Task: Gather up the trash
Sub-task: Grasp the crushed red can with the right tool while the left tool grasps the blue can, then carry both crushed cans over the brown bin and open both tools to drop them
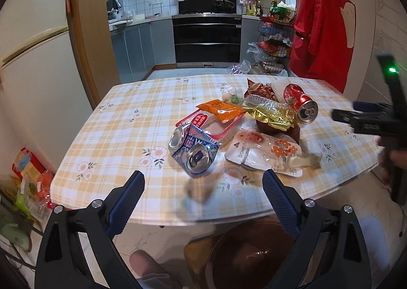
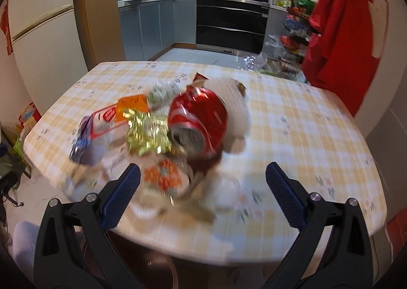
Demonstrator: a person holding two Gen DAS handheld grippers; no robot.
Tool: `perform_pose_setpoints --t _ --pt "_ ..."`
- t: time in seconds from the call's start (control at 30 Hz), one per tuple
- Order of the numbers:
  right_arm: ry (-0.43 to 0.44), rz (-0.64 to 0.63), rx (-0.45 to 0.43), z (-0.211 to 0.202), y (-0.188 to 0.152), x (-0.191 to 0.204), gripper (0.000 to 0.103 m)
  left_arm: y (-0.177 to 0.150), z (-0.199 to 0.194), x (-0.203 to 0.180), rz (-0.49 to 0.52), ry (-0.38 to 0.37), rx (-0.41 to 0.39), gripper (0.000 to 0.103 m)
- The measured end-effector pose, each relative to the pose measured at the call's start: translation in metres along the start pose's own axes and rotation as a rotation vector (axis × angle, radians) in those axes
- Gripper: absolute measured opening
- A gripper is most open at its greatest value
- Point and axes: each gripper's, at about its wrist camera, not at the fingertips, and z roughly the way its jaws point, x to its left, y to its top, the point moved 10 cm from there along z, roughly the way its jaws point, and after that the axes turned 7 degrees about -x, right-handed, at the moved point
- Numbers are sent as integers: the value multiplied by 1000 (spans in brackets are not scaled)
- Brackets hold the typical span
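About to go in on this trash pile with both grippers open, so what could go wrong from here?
The crushed blue can lies on its side near the table edge; a nudge from the left gripper may roll it off. The red can rests on loose gold foil, so the right gripper may drag wrappers along. The right view is blurred, so aim is uncertain.

Dim indoor light; right view motion-blurred; fisheye-warped edges

Crushed red can point(image 2: 201, 123) (blurred) beyond wide-apart right gripper point(image 2: 203, 182)
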Motion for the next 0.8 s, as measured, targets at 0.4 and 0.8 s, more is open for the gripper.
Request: perform_pose_setpoints --t 0.4,0.8 --pt "13 32 83 98 9 11 66 -6 41 5 10 -3 39 84" --pt "96 171 -39 51 17 -5 57 -11 71 11 -1 -14 61 77"
